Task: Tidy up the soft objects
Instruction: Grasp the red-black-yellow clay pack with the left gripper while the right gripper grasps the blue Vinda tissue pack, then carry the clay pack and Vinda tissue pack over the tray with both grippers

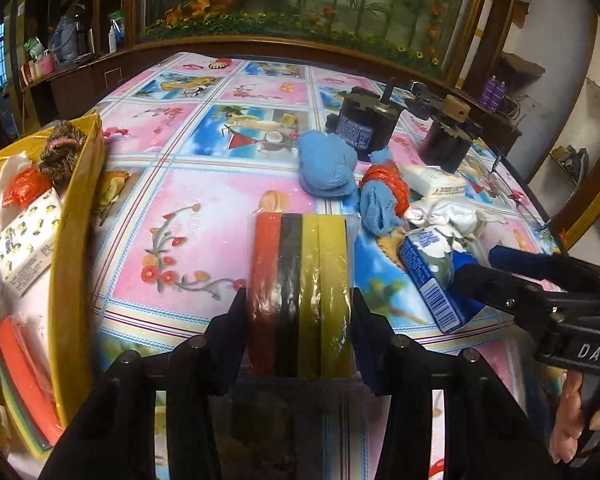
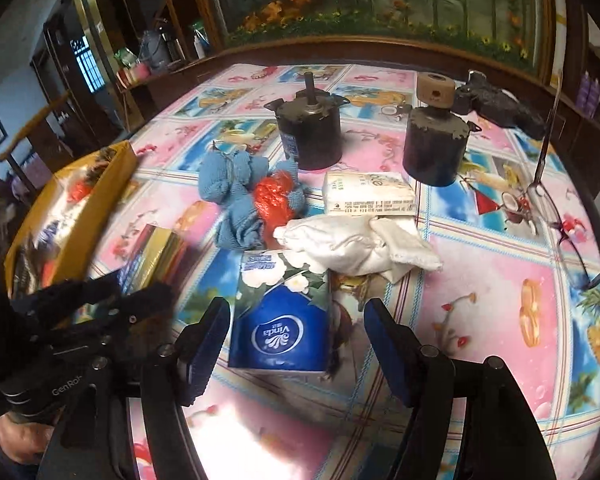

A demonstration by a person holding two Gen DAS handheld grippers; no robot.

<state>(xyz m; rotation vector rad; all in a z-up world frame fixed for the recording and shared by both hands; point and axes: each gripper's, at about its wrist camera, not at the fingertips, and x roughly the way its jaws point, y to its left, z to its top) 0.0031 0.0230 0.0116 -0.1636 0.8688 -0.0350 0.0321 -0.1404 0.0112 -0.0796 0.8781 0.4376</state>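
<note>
Plastic-wrapped tape rolls (image 1: 299, 292) sit clamped between the left gripper (image 1: 300, 312) jaws, with the yellow box (image 1: 78, 208) at nine o'clock: I'd lift them clear of its wall before letting go. The right gripper (image 2: 296, 344) has its jaws apart, straddling the blue tissue pack (image 2: 280, 316) without touching (centre it, then squeeze gently). Only the right view shows the spectacles (image 2: 556, 216) at three o'clock; only the left shows inside the box.
</note>
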